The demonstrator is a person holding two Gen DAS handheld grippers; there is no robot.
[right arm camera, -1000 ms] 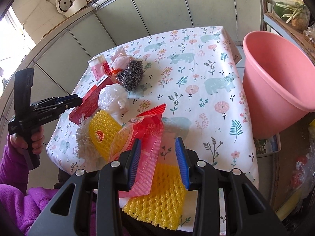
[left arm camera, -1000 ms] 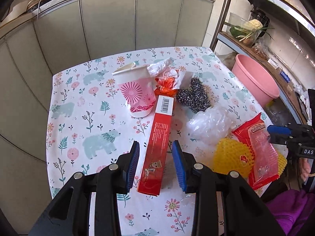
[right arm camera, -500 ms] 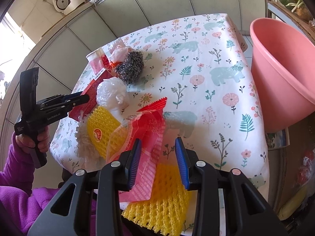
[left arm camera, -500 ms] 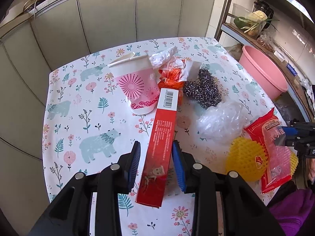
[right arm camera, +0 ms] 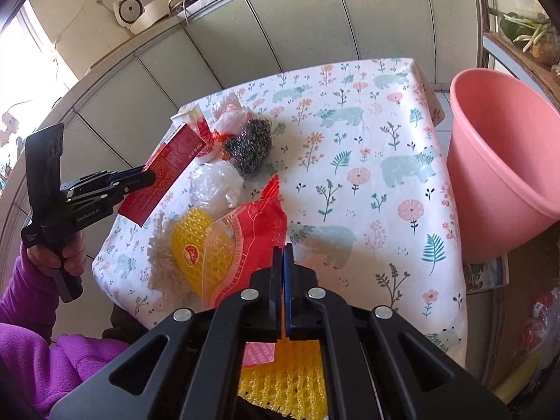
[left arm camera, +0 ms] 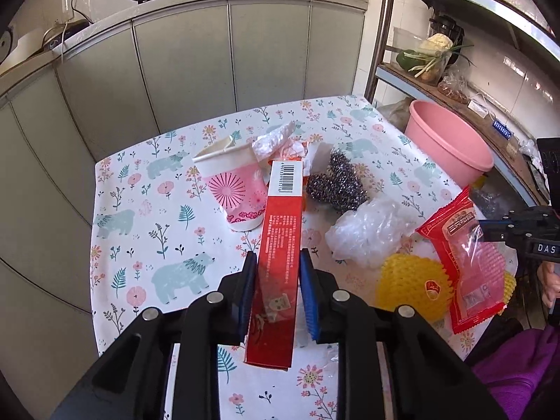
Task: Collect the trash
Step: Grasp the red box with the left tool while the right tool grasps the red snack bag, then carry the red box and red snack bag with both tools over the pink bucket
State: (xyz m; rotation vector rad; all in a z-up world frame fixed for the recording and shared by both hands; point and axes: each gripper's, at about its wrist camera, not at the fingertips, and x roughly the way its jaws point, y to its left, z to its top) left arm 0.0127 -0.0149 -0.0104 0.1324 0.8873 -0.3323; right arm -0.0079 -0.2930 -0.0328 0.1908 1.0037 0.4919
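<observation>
With left gripper (left arm camera: 276,281) jaws clamped on red carton (left arm camera: 280,238) and right gripper (right arm camera: 282,273) jaws pinching red wrapper (right arm camera: 250,234), carry both level to the pink tub (right arm camera: 504,161), frame right.

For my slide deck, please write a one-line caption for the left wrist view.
Left gripper clamps a red carton lifted above the floral tablecloth, beside a paper cup.
</observation>
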